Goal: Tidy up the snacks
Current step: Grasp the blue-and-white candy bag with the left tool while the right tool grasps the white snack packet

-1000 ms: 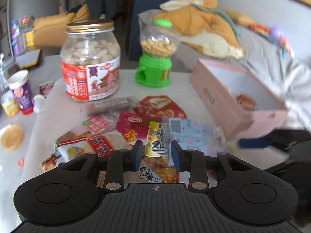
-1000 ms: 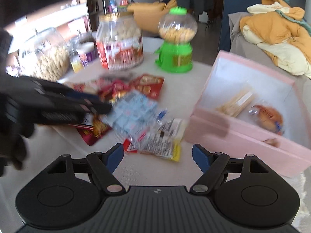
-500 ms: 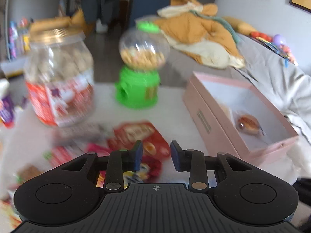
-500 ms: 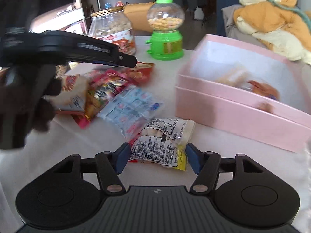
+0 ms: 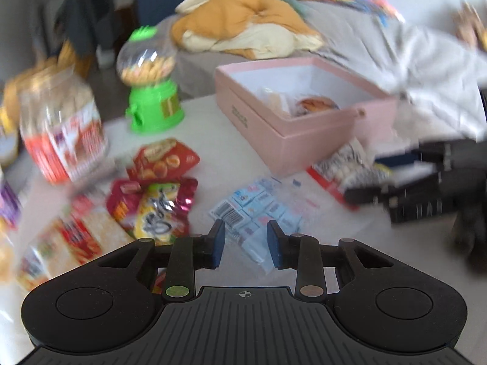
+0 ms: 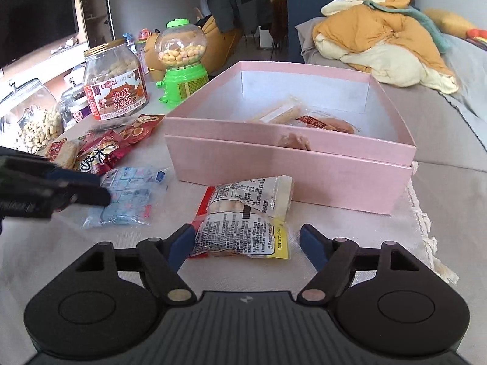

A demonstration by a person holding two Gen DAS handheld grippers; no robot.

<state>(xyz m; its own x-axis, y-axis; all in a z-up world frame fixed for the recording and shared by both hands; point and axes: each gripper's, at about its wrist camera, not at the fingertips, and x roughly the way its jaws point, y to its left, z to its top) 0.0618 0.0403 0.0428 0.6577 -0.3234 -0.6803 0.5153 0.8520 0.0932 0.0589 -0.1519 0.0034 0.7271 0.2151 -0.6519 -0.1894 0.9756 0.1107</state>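
Note:
A pink box (image 6: pixel 292 164) (image 5: pixel 319 140) stands open on the table with a few wrapped snacks inside. My right gripper (image 6: pixel 245 243) is open, its jaws on either side of a clear sausage packet (image 6: pixel 243 216) lying in front of the box. My left gripper (image 5: pixel 245 245) is open just above a pale blue candy bag (image 5: pixel 258 210) (image 6: pixel 127 194). It shows as a dark shape at the left of the right wrist view (image 6: pixel 57 188). Red and yellow snack bags (image 5: pixel 155 200) (image 6: pixel 106 149) lie in a pile to the left.
A green gumball dispenser (image 6: pixel 182 64) (image 5: pixel 150 91), a peanut jar with a red label (image 6: pixel 114 82) (image 5: pixel 61 127) and a glass jar of nuts (image 6: pixel 27 115) stand at the table's back left. A sofa with an orange jacket (image 6: pixel 380 39) lies behind the box.
My left gripper swung right and down from the red snack pile to over the blue candy bag. My right gripper moved forward to straddle the sausage packet.

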